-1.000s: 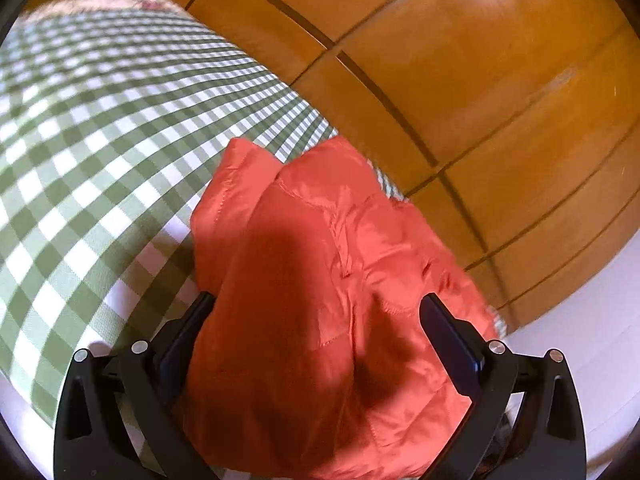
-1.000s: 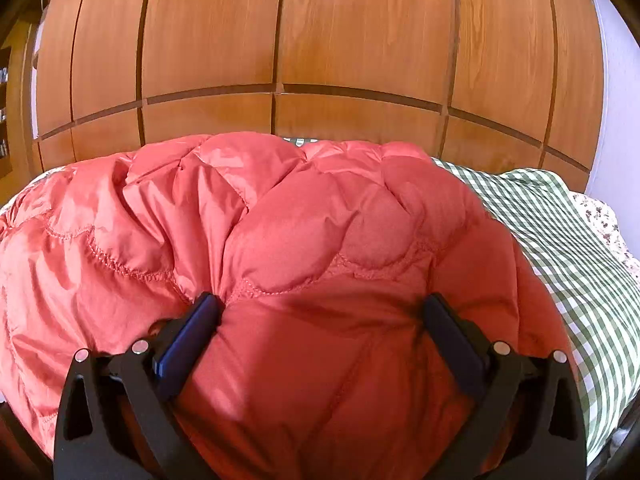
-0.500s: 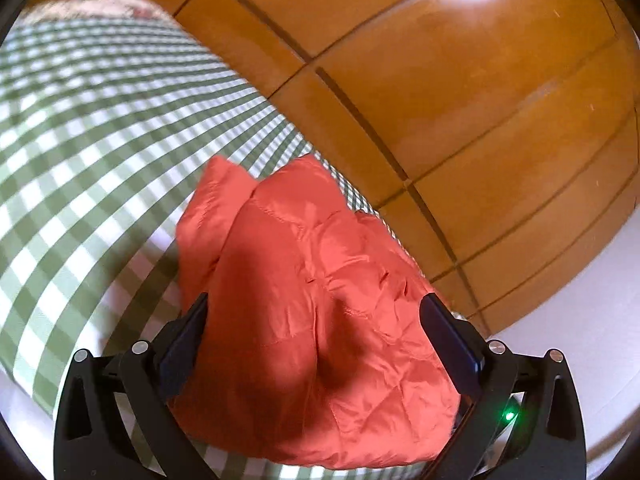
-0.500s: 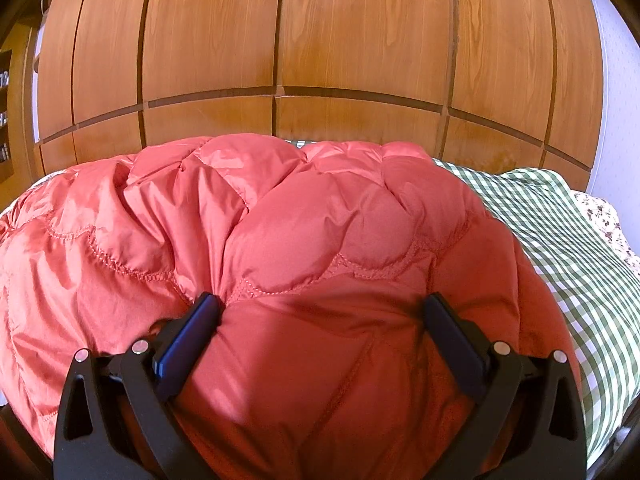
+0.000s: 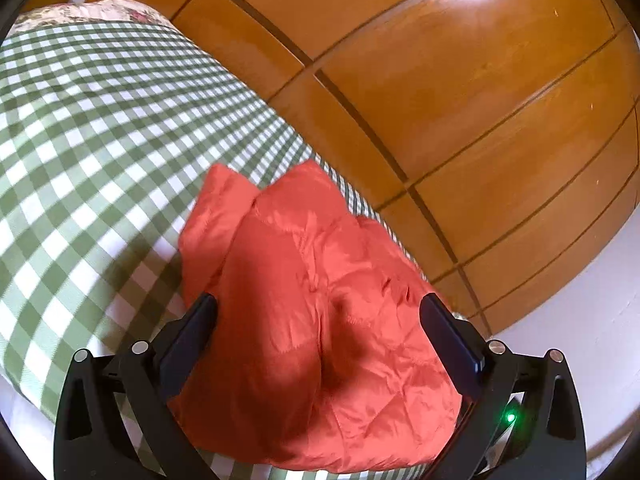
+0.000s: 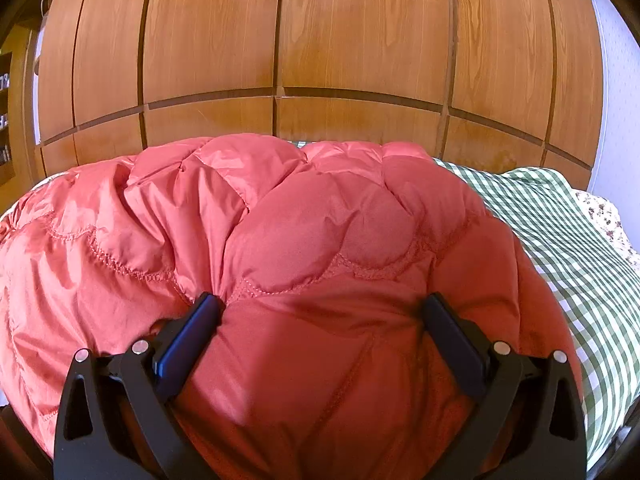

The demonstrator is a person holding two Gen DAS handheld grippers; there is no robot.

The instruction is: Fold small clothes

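A red quilted puffer jacket [image 5: 312, 304] lies bunched on a green-and-white checked bed cover [image 5: 92, 152]. My left gripper [image 5: 318, 308] hovers above it, fingers wide open, nothing held. In the right wrist view the same jacket [image 6: 304, 232] fills the lower frame. My right gripper [image 6: 320, 308] is open, its two fingers spread across a puffy fold and resting against the fabric without pinching it. The jacket's underside and sleeves are hidden in the folds.
Wooden wardrobe doors [image 6: 320, 48] stand right behind the bed. The checked cover [image 6: 568, 240] extends to the right of the jacket, with a floral pillow [image 6: 608, 220] at its far end. A white wall [image 5: 580, 320] is at lower right in the left wrist view.
The left gripper has drawn back and up from the jacket, so more of the checked cover and the floral pillow show. The right gripper has stayed put on the jacket.
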